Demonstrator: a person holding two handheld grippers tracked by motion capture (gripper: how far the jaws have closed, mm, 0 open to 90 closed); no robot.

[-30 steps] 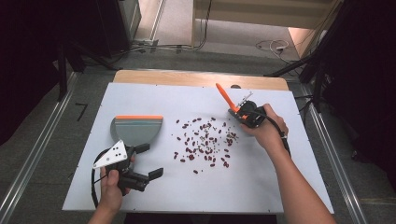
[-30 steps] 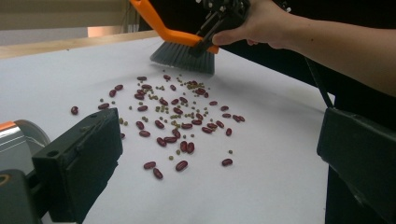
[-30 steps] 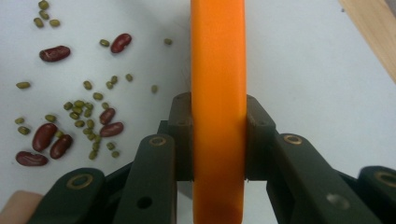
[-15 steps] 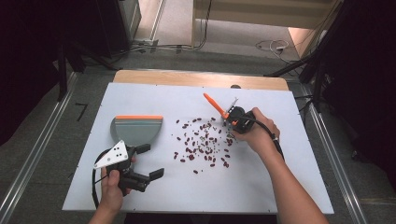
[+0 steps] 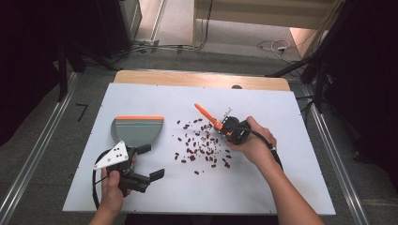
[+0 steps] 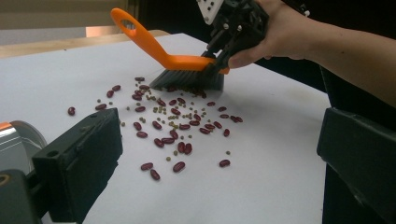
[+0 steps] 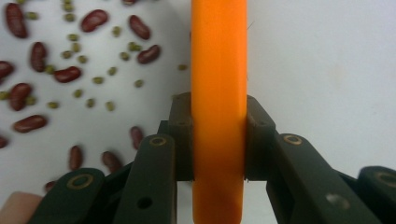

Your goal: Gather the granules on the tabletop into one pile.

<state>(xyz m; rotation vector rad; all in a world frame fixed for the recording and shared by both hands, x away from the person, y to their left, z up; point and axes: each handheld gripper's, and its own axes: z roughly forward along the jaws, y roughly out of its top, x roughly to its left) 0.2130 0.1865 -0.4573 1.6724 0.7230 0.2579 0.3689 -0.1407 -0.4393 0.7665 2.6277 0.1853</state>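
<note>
Orange plastic brush (image 6: pixel 187 70) in right tongs (image 7: pixel 218 140), bristles on scattered beans (image 5: pixel 199 145).

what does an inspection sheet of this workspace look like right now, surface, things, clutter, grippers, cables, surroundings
surface: white table top, wooden strip along its far edge.
job's things: orange-handled brush, bristles down at the far side of the spill; grey dustpan with orange edge, lying at the left.
clutter: red beans and small green beans scattered mid-table.
grippers: right hand-held gripper shut on the brush handle; left hand-held gripper open, holding nothing, beside the dustpan.
cables: black cable trails from the right hand-held gripper along the forearm; wires on the floor beyond.
surroundings: grey floor, metal rails either side, dark stands.
</note>
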